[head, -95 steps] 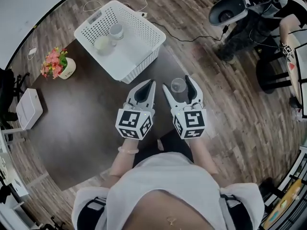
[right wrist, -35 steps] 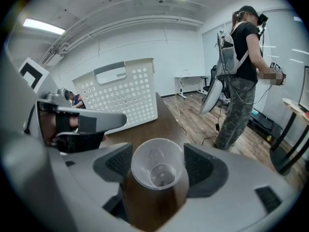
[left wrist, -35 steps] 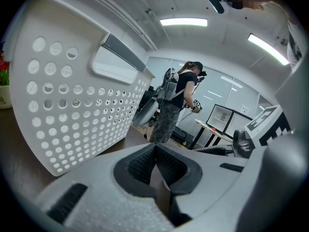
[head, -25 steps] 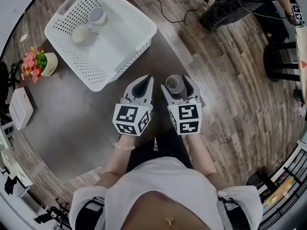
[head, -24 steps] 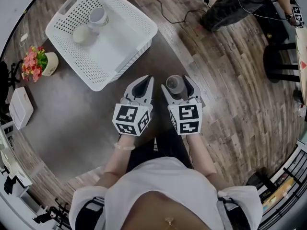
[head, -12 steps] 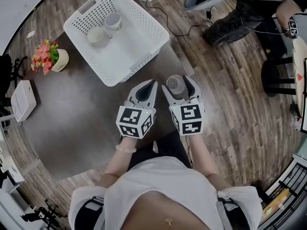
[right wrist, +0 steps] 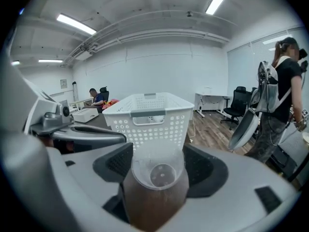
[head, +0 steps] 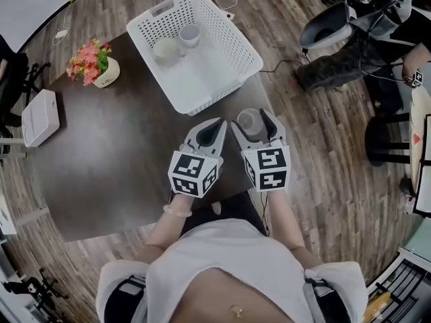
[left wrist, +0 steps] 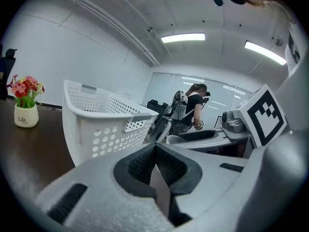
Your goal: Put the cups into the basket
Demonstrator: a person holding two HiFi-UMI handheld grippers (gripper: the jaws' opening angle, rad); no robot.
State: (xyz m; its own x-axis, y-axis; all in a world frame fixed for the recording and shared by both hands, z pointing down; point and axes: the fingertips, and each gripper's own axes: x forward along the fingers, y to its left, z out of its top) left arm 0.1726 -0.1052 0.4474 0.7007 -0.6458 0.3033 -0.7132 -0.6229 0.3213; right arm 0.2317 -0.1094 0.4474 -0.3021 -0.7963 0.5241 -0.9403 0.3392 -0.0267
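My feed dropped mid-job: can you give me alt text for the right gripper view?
The right gripper holds a clear plastic cup between its jaws, mouth toward the camera. Straight ahead stands the white perforated basket, and a person stands at the far right.

Head camera overhead, steeply down; cameras on grey left tongs (head: pixel 214 124), right tongs (head: pixel 251 118) look low, forward; all share white perforated plastic basket (head: pixel 222 91) ahead.

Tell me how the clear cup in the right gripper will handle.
The clear cup looks thin-walled and empty, so it is probably light, and easily squashed if the right gripper squeezes harder. Its smooth tapered wall might slip.
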